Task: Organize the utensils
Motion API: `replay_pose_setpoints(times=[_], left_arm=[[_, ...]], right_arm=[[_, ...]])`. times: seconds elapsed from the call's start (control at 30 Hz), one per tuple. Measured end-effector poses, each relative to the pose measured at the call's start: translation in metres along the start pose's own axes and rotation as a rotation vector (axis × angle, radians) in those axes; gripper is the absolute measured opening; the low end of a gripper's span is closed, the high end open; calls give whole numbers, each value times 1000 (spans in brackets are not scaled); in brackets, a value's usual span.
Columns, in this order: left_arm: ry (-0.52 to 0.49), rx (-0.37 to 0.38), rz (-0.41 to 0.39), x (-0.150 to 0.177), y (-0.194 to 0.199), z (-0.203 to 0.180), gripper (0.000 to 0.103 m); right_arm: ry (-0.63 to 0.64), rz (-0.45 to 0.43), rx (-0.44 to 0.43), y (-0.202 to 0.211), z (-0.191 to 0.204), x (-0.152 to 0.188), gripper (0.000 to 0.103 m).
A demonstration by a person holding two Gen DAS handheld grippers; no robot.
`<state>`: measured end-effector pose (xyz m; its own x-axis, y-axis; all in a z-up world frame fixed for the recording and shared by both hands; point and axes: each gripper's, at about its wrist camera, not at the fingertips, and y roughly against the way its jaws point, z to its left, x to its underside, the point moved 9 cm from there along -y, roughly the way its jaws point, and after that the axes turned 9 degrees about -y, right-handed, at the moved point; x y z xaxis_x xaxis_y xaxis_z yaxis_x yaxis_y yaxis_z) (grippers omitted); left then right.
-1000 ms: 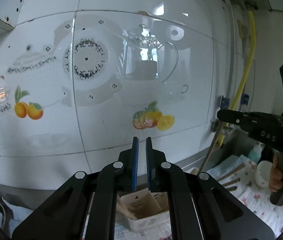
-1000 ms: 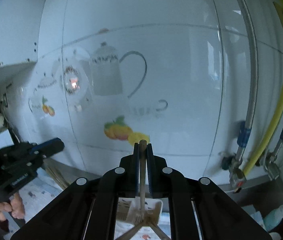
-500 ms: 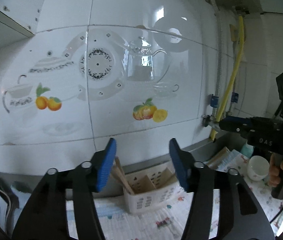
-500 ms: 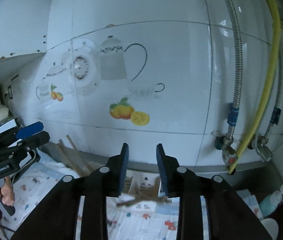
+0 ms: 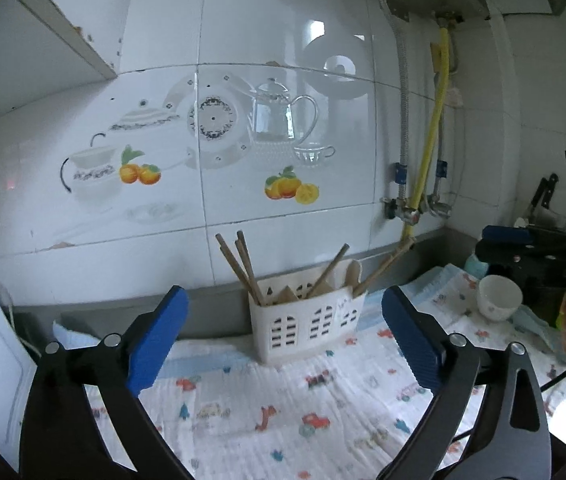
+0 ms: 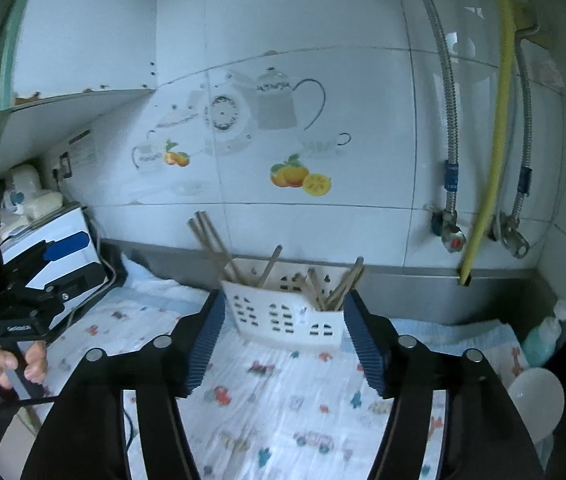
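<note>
1. Caddy (image 5: 307, 322): white plastic, slotted front, standing on the printed cloth (image 5: 267, 412) against the tiled wall. Landmark for all entries below.
2. Chopsticks (image 5: 243, 266): wooden, all standing in the caddy. One bundle leans from its left end, others from its right end; one long stick (image 5: 385, 266) tips far past the right end toward the wall. None seen loose on the cloth.
3. Left gripper (image 5: 285, 342): in front of the caddy, jaws opening wide, nothing between the pads.
4. Right gripper (image 6: 283, 340): in front of the caddy, jaws opening, bracketing it in view but clear of it. Nothing held.
5. Cup (image 5: 499, 298): white, right of the caddy, well apart.
6. Risk, tipping: the caddy looks light and top-heavy with slanted sticks. A gripper brushing a stick end would likely lever it over.
7. Risk, spill: the far-leaning stick could slide out if the caddy is jolted.
8. Risk, cloth drag: a finger catching the cloth would pull the caddy and cup with it.
9. Risk, collision: both grippers face the same spot in front of the caddy; crossing paths could knock them together.
</note>
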<state>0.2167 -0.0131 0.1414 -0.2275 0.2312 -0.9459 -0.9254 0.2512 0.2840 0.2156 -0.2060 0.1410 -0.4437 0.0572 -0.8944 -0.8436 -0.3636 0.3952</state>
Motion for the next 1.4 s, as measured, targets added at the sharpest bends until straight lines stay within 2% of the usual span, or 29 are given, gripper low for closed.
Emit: replay_pose_setpoints(times=[0.2, 0.33, 0.53, 0.63, 0.77, 1.07, 1.4], left_arm=[[-23, -28, -11, -3, 36, 0, 98], [-10, -16, -32, -9, 64, -2, 98], [-25, -5, -37, -5, 93, -11, 98], [-33, 6, -30, 5, 102, -17, 98], [-20, 33, -9, 27, 106, -27, 98], [-3, 27, 67, 85, 97, -43, 98], [90, 22, 155, 135, 78, -36, 98]], right_arm=[[30, -42, -13, 53, 10, -2, 72], [58, -78, -29, 90, 20, -3, 77], [97, -103, -32, 127, 33, 7, 78], [101, -97, -35, 137, 35, 19, 83], [101, -57, -20, 130, 38, 46, 85], [31, 50, 19, 90, 36, 126, 91], [2, 109, 99, 62, 24, 166, 93]])
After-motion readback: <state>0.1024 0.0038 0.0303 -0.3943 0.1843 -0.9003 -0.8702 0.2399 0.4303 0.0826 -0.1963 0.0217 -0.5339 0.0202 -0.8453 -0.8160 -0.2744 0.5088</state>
